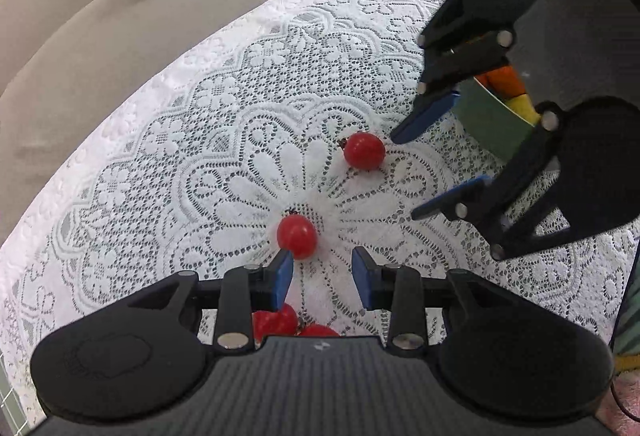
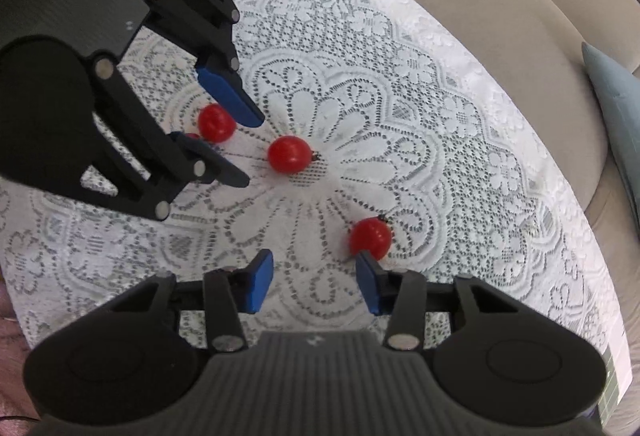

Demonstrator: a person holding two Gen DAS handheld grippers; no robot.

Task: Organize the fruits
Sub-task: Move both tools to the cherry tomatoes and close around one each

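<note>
Both claws hang open over the lace-covered bench (image 1: pixel 168 140), holding nothing. The left claw (image 1: pixel 322 278) is just beside one cherry tomato (image 1: pixel 297 236). The right claw (image 2: pixel 314 286) nears another cherry tomato (image 2: pixel 370 238). Next, I think, each must close around its tomato.

Right gripper (image 2: pixel 314 282) empty above lace cloth (image 2: pixel 440 156); cherry tomato (image 2: pixel 370 238) by its right fingertip.

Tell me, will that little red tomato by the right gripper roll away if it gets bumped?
Probably: the tomato looks round and smooth, lying loose on the flat lace tablecloth. It's likely light and maybe slippery. Squeezed hard between the right gripper's pads, it might squash.
</note>
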